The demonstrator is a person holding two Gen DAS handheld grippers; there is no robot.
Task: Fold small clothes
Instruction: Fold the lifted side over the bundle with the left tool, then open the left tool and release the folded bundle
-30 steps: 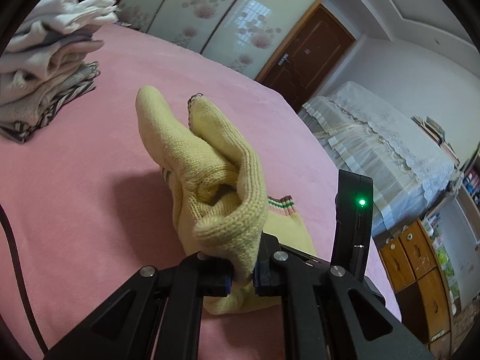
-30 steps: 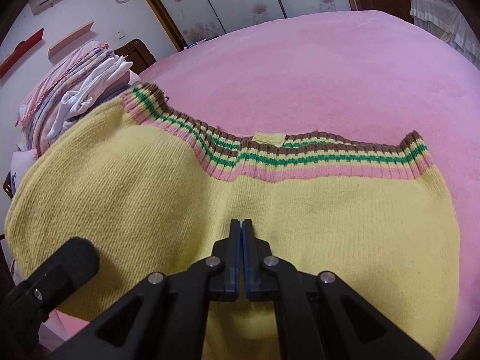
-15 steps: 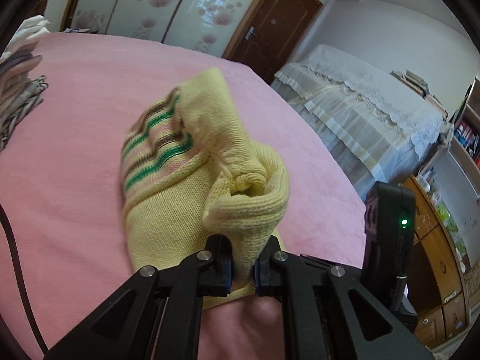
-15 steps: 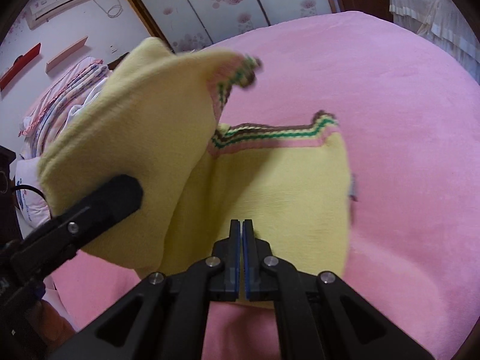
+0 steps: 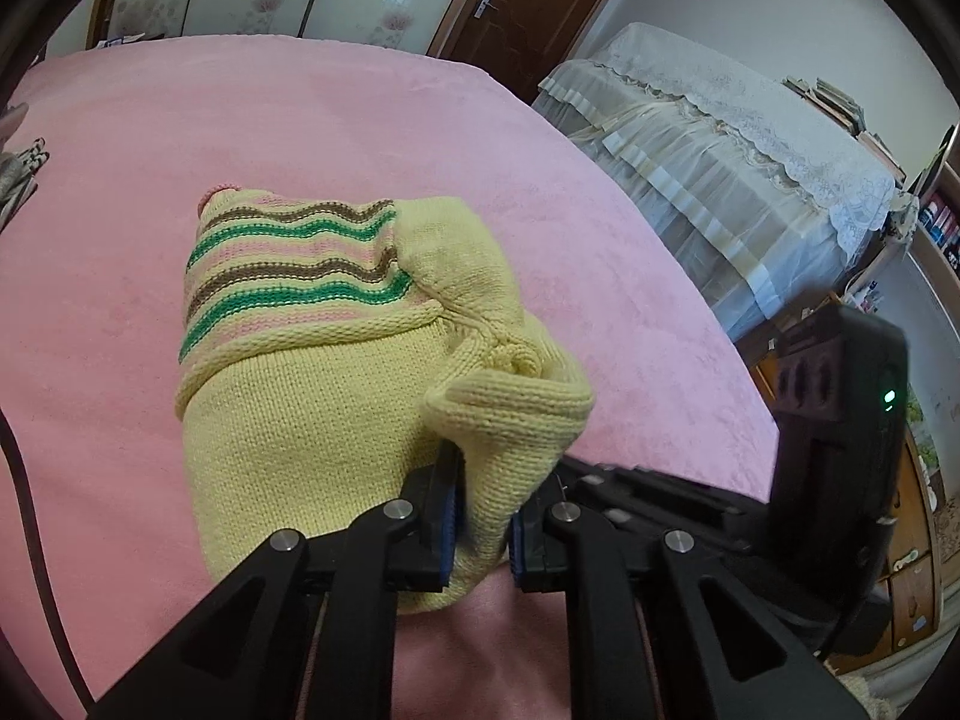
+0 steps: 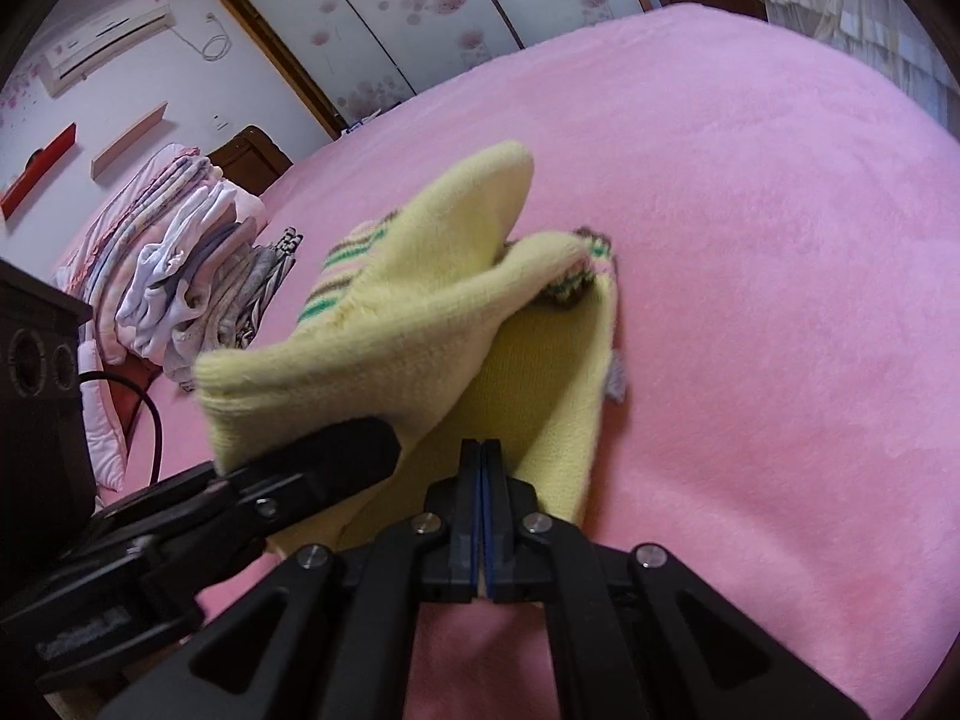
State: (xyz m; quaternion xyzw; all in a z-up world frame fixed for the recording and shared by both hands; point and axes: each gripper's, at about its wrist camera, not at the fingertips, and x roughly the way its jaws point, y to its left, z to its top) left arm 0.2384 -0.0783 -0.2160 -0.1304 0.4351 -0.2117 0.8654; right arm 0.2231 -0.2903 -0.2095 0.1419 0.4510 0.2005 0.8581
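A yellow knit sweater with green, brown and pink stripes lies on the pink bed. One side of it is lifted and folded over the rest. My left gripper pinches a thick yellow fold at the near edge, and its jaws are opening slightly with the cloth still pressed between them. In the right wrist view that left gripper holds the raised flap over the lower layer of the sweater. My right gripper is shut, its tips over the sweater's near right edge, with no cloth visible between the pads.
A stack of folded clothes sits at the far left of the bed. A black cable trails beside it. A second bed with a white lace cover stands to the right, past the pink bed's edge. Brown drawers are beyond.
The left gripper has carried the sweater's side across to the right, so the garment is now folded narrower with the striped hem on top. The stack has slid almost out of the left view.
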